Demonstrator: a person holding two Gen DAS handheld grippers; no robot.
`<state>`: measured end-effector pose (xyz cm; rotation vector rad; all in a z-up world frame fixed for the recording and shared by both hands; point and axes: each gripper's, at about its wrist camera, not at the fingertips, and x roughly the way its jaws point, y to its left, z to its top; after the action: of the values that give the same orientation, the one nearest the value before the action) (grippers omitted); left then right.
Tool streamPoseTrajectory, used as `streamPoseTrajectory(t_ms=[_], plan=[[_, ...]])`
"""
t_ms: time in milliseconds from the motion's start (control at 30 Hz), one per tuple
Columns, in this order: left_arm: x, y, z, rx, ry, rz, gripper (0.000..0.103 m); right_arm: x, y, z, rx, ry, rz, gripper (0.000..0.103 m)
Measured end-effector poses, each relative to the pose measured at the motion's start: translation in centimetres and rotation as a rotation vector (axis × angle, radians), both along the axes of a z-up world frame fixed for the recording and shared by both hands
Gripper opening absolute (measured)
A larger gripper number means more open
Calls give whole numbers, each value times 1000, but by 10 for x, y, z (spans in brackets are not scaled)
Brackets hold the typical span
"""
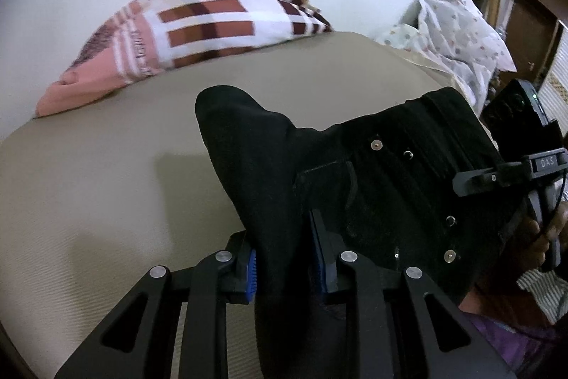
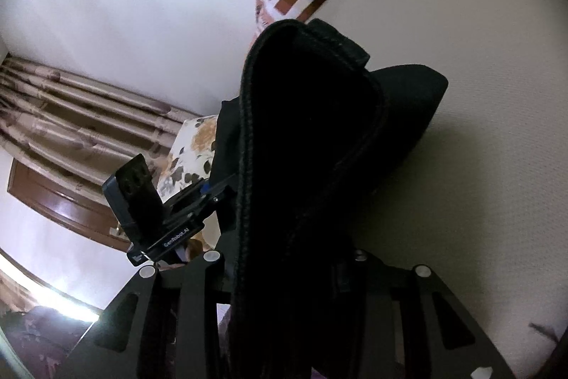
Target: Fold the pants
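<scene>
The black pants (image 1: pixel 372 183) hang lifted above the beige bed (image 1: pixel 106 183), their top part with metal rivets spread between both grippers. My left gripper (image 1: pixel 285 272) is shut on a fold of the cloth, blue pads (image 1: pixel 252 276) pressing from both sides. In the right wrist view the thick waistband (image 2: pixel 312 130) runs up through my right gripper (image 2: pixel 291 272), which is shut on it, and the cloth hides the pads. One of the right gripper's fingers (image 1: pixel 475 178) meets the pants' right edge. The left gripper (image 2: pixel 213 192) shows at the left.
A checked pink, brown and white blanket (image 1: pixel 198 23) lies at the far side of the bed. A floral pillow (image 1: pixel 461 38) sits at the right, beside wooden doors. A hand (image 1: pixel 539 237) holds the right gripper. Curtains (image 2: pixel 71 109) hang beyond the bed (image 2: pixel 479 201).
</scene>
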<state>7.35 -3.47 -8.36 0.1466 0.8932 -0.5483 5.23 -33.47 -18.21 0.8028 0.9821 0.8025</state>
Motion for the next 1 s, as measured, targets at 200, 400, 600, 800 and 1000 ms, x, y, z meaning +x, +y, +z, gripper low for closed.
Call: streamPoseTrajectory(t_ms=[200,400,600,800,1000], plan=[[7,41,13,1,-39,69,25,22,42,15,0,-30,50,33],[22,82,23,5,-71,134,25,47,83,25,14,-47,89,33],[46,122,27,17,-91,198,25,82,126,28,30,-44,133,33],[74,161,29,14,-103,269,25,126,169,28,48,-45,174,33],[102,191,30,23,-121,319,25,168,206,27,67,-49,197,33]])
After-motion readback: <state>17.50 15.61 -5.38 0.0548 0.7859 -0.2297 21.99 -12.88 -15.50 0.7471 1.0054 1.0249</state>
